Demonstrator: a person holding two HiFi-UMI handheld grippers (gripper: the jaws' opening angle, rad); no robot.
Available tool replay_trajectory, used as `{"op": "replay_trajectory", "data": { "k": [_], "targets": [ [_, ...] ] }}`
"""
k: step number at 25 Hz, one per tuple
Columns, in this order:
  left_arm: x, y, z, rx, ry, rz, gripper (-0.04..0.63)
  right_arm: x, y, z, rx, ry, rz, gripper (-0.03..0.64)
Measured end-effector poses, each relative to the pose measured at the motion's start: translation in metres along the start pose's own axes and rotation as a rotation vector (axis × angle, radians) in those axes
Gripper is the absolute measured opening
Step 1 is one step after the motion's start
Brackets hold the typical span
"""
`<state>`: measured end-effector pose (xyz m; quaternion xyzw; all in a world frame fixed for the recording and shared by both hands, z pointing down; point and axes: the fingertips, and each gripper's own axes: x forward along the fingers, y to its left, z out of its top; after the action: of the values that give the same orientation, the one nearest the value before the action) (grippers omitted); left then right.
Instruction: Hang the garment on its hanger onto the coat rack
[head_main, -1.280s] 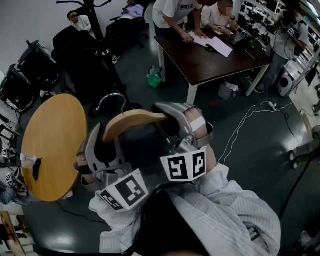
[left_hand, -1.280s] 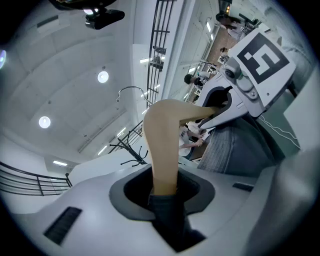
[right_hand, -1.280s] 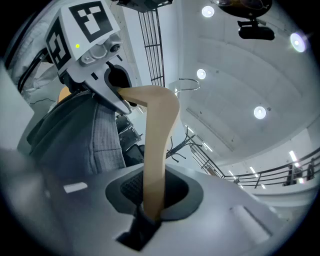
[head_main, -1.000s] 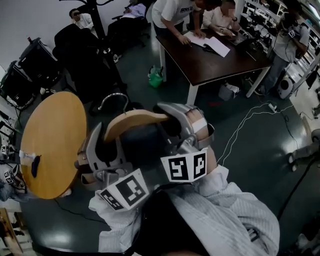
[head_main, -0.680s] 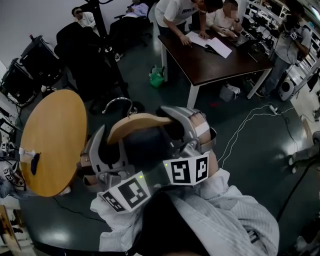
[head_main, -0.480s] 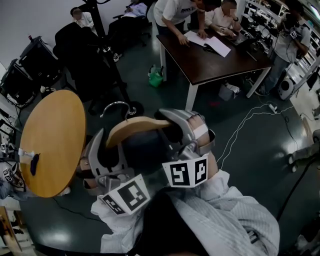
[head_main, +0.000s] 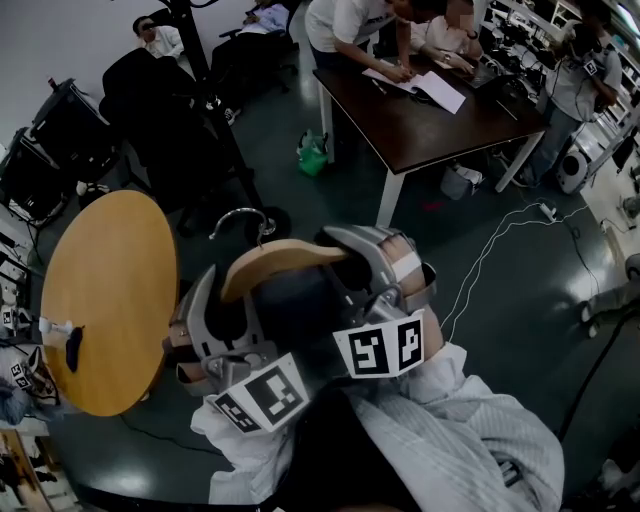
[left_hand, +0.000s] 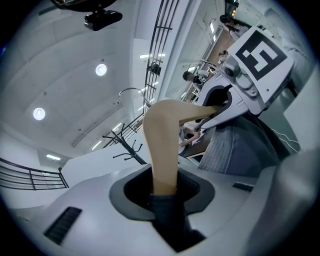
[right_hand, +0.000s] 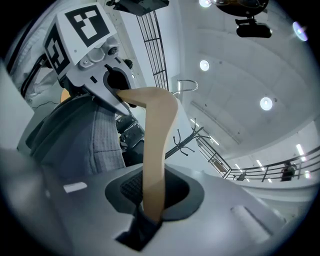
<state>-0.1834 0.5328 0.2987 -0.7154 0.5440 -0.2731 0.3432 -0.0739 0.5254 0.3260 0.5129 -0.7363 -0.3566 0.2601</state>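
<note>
You hold the wooden hanger (head_main: 283, 260) up in front of you, roughly level, with one gripper at each end. Your left gripper (left_hand: 162, 192) is pinched on the hanger's left arm, with the pale wood and a fold of the dark garment (head_main: 290, 312) pressed between its jaws. Your right gripper (right_hand: 150, 200) is clamped the same way on the right arm, wood and dark cloth together between the jaws. Neither gripper is spread.

The garment hangs from the hanger between the two grippers. Each gripper view shows it as grey woven cloth under the opposite gripper. The hanger's metal hook (head_main: 238, 217) stands up from the middle of the wood and curves to the left in the head view, touching nothing.

The coat rack (head_main: 203, 70) stands beyond the hook and apart from it, its black pole carrying dark clothes. To your left is a round wooden table (head_main: 105, 290), with a small dark thing (head_main: 73, 347) near its left edge. Farther off on the right, people lean over papers (head_main: 425, 88) on a dark table (head_main: 440, 130). A green bag (head_main: 312, 155) lies on the floor near that table's left corner.
</note>
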Motion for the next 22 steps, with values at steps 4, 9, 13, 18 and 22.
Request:
{"op": "replay_trajectory", "data": {
  "k": [4, 9, 13, 18, 22],
  "targets": [
    [0.046, 0.016, -0.027, -0.012, -0.033, -0.035, 0.098, 0.052, 0.002, 0.0, -0.015, 0.038, -0.023, 0.054],
    [0.102, 0.048, -0.056, 0.003, -0.094, -0.064, 0.098, 0.116, -0.003, 0.009, -0.03, 0.075, -0.071, 0.054],
    [0.141, 0.065, -0.07, -0.002, -0.155, -0.106, 0.098, 0.154, -0.007, 0.01, -0.028, 0.128, -0.122, 0.054],
    [0.182, 0.067, -0.085, 0.002, -0.203, -0.147, 0.098, 0.19, -0.005, -0.004, -0.019, 0.191, -0.161, 0.054],
    [0.214, 0.062, -0.092, 0.015, -0.208, -0.169, 0.098, 0.215, -0.006, -0.022, 0.004, 0.217, -0.169, 0.054]
  ]
}}
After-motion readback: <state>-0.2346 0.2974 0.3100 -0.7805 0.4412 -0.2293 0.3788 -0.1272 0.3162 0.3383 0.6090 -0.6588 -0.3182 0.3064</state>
